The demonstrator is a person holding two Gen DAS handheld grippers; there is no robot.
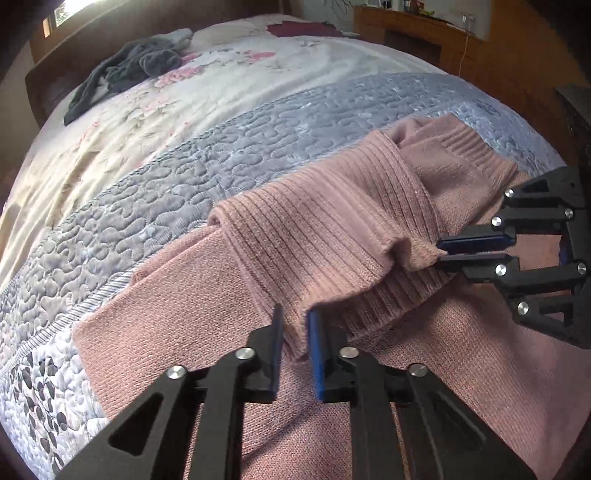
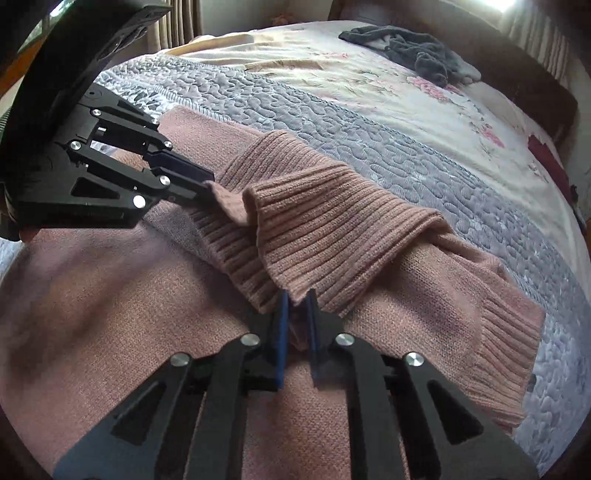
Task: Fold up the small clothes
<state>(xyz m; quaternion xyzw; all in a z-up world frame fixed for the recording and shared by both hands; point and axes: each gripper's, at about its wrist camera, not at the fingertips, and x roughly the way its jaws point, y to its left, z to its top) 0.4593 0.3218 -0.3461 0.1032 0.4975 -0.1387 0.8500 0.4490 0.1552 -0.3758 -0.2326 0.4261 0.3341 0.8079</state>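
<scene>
From the left wrist camera, a pink sweater (image 1: 207, 302) lies on the bed (image 1: 221, 147), spread over a blue-grey quilted band of the cover. The left gripper (image 1: 295, 325) is at the bottom, and its jaws are a little apart with the ribbed edge (image 1: 325, 251) of the sweater sitting between them — I cannot tell here if they pinch it. On the right side of this view, the right gripper (image 1: 441, 254) is closed on a corner of the same ribbed edge. Far up the bed lies a heap of dark grey clothes (image 1: 129, 70) and a dark red cloth (image 1: 299, 28). From the right wrist camera, the right gripper (image 2: 297, 306) has its jaws close together with pink knit caught between them. The left gripper (image 2: 208, 186) comes in from the left, and its tips are shut on a bit of the ribbed edge (image 2: 332, 210). A sleeve (image 2: 491, 314) with a ribbed cuff lies flat to the right. The fold looks only just begun — both grippers hold the ribbed edge up off the body, and it is not laid down yet. The grey heap (image 2: 413, 48) looks unfolded too, so I think plenty is left.
</scene>
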